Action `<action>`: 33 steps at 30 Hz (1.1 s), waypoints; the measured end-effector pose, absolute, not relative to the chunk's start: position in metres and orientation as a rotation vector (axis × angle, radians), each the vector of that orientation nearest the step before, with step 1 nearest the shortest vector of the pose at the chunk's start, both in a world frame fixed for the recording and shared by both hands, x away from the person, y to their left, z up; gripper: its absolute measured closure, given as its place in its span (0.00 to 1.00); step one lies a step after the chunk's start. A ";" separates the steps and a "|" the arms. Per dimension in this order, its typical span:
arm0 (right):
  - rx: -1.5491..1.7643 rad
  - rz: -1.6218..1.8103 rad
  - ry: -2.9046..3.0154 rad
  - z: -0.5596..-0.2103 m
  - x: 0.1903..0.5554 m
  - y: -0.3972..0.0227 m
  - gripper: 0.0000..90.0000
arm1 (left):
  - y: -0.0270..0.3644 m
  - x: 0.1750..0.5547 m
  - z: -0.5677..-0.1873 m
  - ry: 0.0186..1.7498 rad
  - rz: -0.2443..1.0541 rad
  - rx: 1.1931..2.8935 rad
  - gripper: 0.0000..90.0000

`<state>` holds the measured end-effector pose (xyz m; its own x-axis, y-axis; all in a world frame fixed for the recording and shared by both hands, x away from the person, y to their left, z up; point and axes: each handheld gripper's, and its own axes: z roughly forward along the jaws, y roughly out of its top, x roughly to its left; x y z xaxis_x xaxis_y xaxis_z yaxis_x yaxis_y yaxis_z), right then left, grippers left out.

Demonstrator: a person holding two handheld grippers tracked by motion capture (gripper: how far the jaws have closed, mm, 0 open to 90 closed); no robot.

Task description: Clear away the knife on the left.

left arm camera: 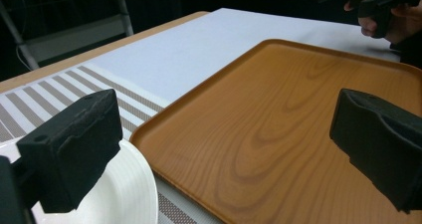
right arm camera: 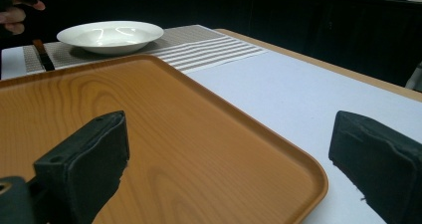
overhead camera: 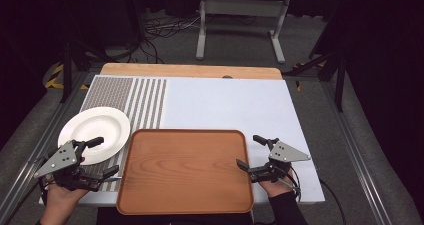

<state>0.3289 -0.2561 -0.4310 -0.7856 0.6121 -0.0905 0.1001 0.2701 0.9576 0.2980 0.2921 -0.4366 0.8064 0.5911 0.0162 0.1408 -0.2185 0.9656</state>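
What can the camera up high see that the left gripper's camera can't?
High view alone: both forearms coming in from the bottom, the grey plate on top of the left gripper, and a metal stand on the floor beyond the table.

Left gripper view alone: its own two black jaws up close, wide apart, one over the plate's rim, one over the tray, plus the tray's wood grain.

Both: the white plate, the brown tray, the striped mat, and the right gripper.

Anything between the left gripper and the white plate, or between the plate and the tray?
Nothing visible. The left gripper is open right at the white plate, and the wooden tray beside it is bare.
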 end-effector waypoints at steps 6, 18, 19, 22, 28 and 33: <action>0.640 1.533 2.111 -0.432 0.329 -0.255 0.04 | 0.296 0.299 -0.427 0.540 0.429 1.842 0.03; 0.628 1.535 2.119 -0.432 0.330 -0.255 0.04 | 0.303 0.301 -0.407 0.513 0.388 2.012 0.05; 0.628 1.535 2.119 -0.432 0.330 -0.255 0.04 | 0.303 0.301 -0.407 0.513 0.388 2.012 0.05; 0.630 1.535 2.124 -0.432 0.329 -0.255 0.04 | 0.305 0.302 -0.403 0.498 0.379 2.097 0.08; 0.622 1.537 2.122 -0.432 0.329 -0.254 0.04 | 0.307 0.301 -0.398 0.489 0.380 2.164 0.08; 0.615 1.539 2.125 -0.432 0.328 -0.253 0.04 | 0.305 0.304 -0.397 0.478 0.354 2.256 0.08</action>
